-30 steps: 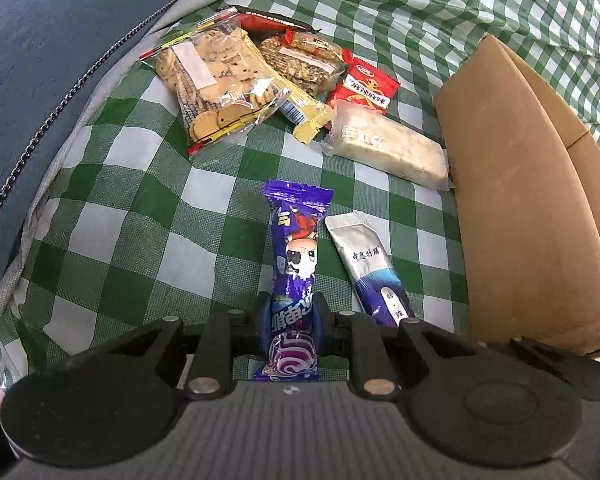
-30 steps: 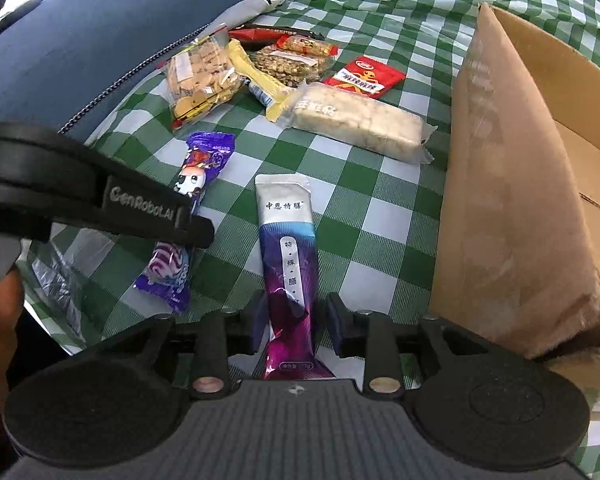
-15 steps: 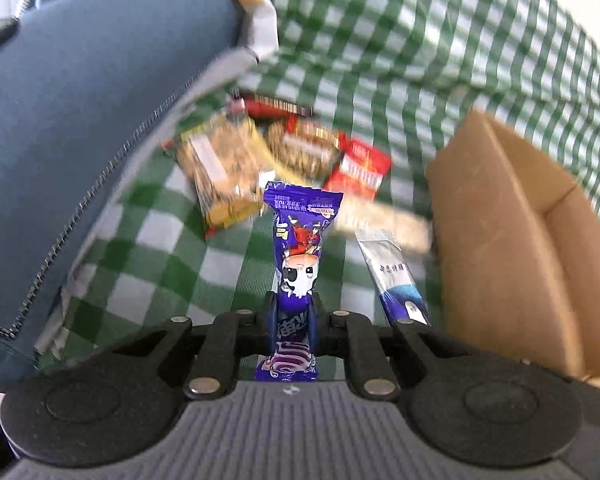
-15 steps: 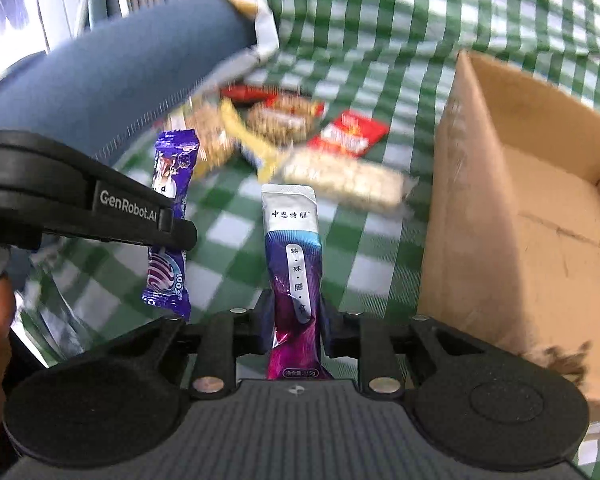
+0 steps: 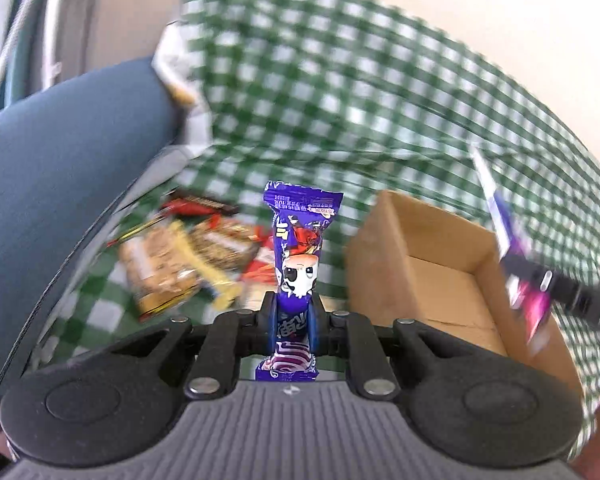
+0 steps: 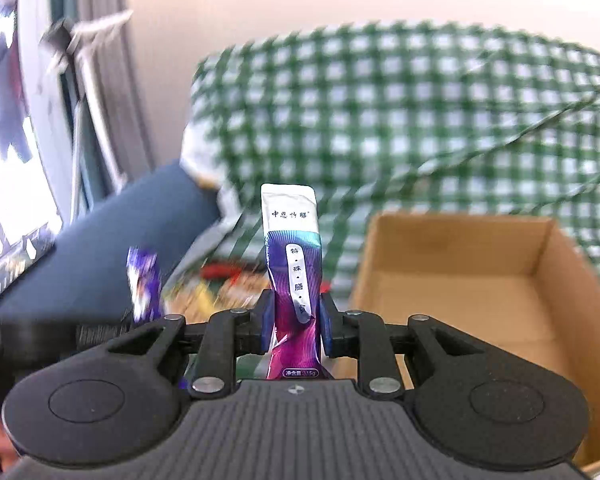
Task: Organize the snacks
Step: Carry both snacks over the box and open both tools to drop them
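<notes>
My left gripper [image 5: 293,320] is shut on a purple candy packet [image 5: 298,248] with a cartoon face and holds it upright in the air. My right gripper [image 6: 296,320] is shut on a white and purple sachet [image 6: 292,256], also lifted. An open, empty cardboard box [image 5: 440,276] sits to the right on the green checked cloth [image 5: 340,92]; it also shows in the right wrist view [image 6: 460,292]. The right gripper with its sachet [image 5: 516,264] appears above the box's right side. The left gripper's packet [image 6: 142,284] appears blurred at the left.
Several snack bags [image 5: 180,264] lie in a blurred pile on the cloth left of the box. A blue cushion [image 5: 60,184] rises at the left. A window frame [image 6: 80,80] stands at the far left.
Both grippers have lifted their packets off the cloth and tilted upward. The box has come nearer, and the right gripper has moved over it.
</notes>
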{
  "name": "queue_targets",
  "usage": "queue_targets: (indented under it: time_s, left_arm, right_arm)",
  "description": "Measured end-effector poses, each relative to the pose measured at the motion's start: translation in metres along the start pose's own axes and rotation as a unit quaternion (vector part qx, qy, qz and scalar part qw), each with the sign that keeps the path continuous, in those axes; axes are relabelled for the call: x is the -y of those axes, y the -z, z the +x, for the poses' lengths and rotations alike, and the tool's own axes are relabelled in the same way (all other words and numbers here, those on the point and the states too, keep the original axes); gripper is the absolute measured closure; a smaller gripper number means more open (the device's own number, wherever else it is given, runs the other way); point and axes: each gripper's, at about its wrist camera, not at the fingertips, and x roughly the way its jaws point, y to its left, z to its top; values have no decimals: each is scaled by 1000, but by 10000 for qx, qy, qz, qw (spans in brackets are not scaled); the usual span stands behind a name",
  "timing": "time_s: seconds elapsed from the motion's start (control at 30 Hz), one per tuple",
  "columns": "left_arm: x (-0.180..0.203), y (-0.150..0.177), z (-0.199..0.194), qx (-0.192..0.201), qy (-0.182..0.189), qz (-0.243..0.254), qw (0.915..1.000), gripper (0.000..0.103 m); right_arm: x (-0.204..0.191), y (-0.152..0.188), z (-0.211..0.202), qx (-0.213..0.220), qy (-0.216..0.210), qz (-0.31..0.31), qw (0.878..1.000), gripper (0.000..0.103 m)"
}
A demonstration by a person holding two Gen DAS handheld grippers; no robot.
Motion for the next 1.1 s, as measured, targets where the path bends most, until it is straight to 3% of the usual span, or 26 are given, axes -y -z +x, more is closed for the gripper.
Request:
queue_targets:
  time_s: [0.13, 0.23, 0.37, 0.5, 0.6, 0.7, 1.1]
  left_arm:
    - [33, -5, -3, 67, 286, 382, 9988, 87]
    - [61, -17, -9, 188, 749, 718, 9944, 87]
    - [104, -21, -4, 393, 1321, 1249, 9825, 87]
    - [132, 6, 10, 765, 1654, 1794, 9667, 87]
    - [145, 28, 26, 544, 1515, 2042, 9656, 87]
    - [154, 36, 35, 432, 1724, 2024, 9630, 87]
    - [151, 36, 55, 159, 1736, 1905, 9661, 87]
  right_arm:
    - [45, -9, -18, 326, 537, -118, 9980, 79]
    - [82, 4, -24, 409, 1001, 98, 9941, 79]
    - [120, 20, -17, 206, 1320, 784, 9879, 79]
    - [119, 31, -28, 319, 1601, 533, 9851, 79]
    - [124, 36, -26, 205, 1762, 411, 9833, 79]
    - [128, 40, -22, 114, 1862, 328, 9819, 79]
    - [136, 36, -17, 80, 2100, 571, 9760, 79]
